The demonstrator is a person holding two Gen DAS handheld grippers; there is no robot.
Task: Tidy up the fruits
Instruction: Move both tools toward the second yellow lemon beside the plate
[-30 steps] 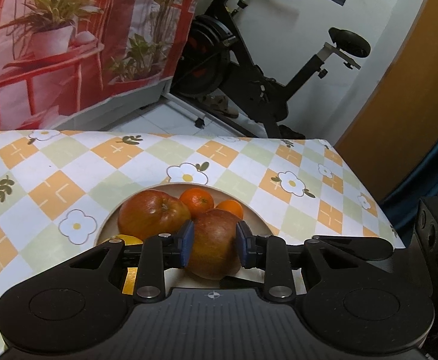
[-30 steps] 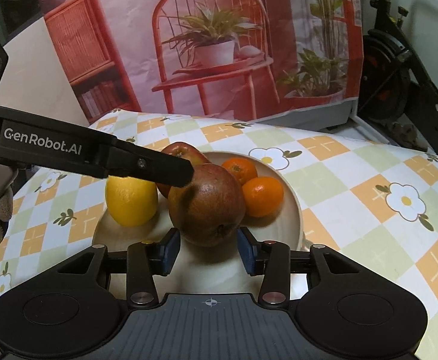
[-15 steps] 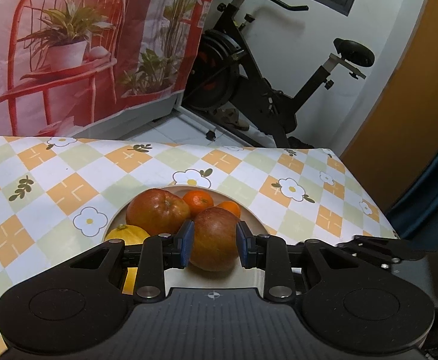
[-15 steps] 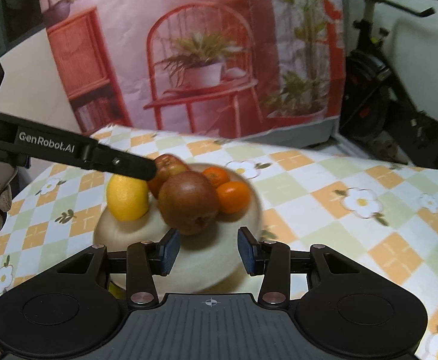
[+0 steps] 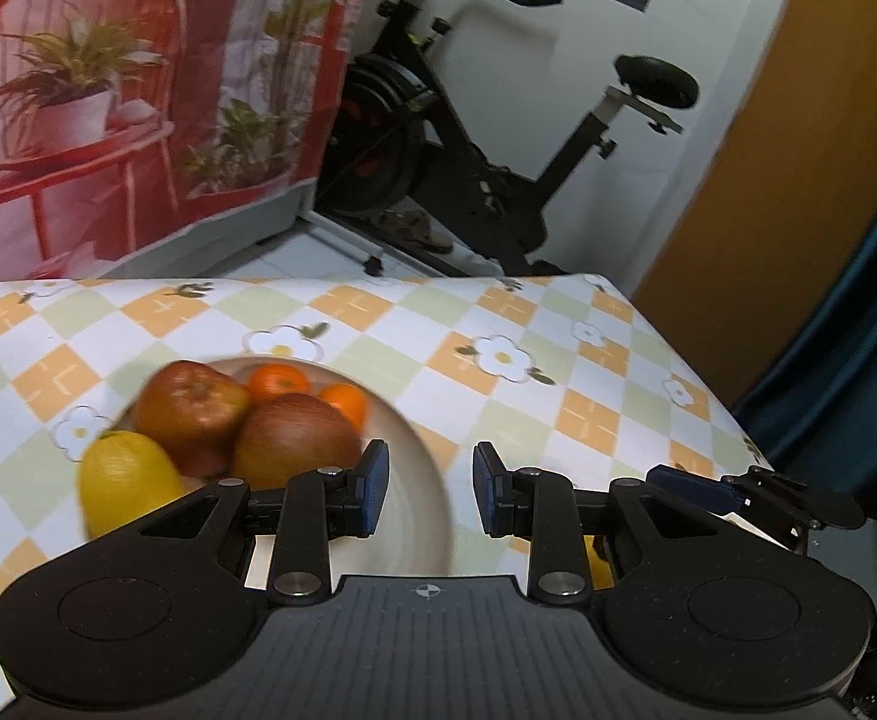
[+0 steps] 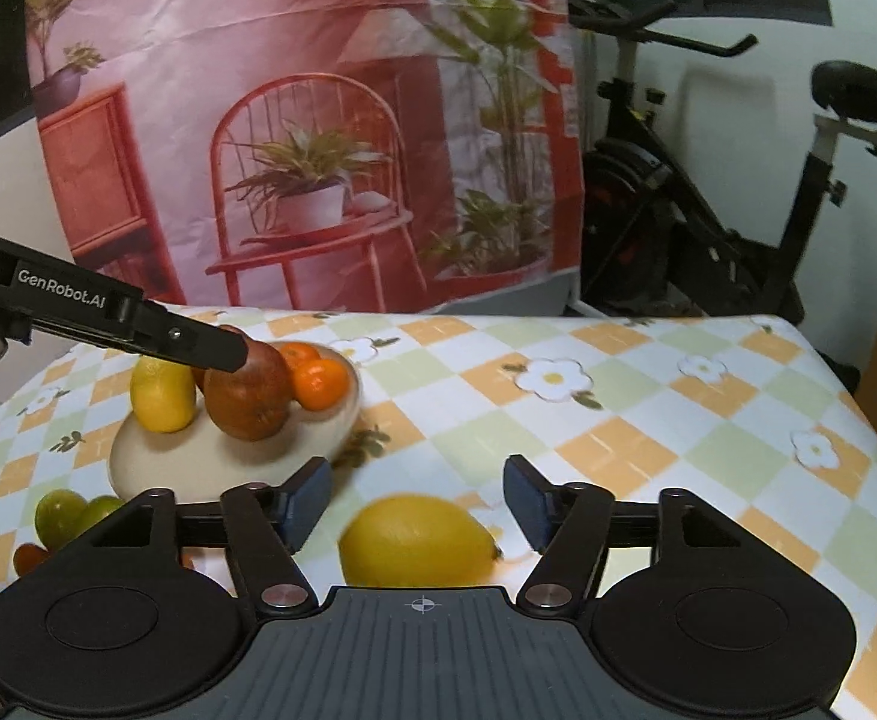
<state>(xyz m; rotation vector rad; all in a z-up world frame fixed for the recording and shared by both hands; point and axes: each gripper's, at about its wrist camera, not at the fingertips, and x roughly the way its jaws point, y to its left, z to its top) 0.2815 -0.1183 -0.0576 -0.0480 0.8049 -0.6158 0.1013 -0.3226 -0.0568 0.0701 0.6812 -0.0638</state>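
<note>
A cream plate on the checked tablecloth holds two reddish apples, two oranges and a lemon. My left gripper is open and empty, over the plate's right part, beside the near apple. My right gripper is open, low over the cloth, with a second lemon lying between its fingers, close to the camera. The left gripper's finger reaches across the plate in the right wrist view.
Green fruits and a small red one lie on the cloth left of my right gripper. The table's right edge is near. An exercise bike and a printed backdrop stand behind the table.
My left gripper has let go of the apple, which now rests on the plate, and opened to its right. My right gripper pulled back from the plate, opened wider and now frames a lemon.
</note>
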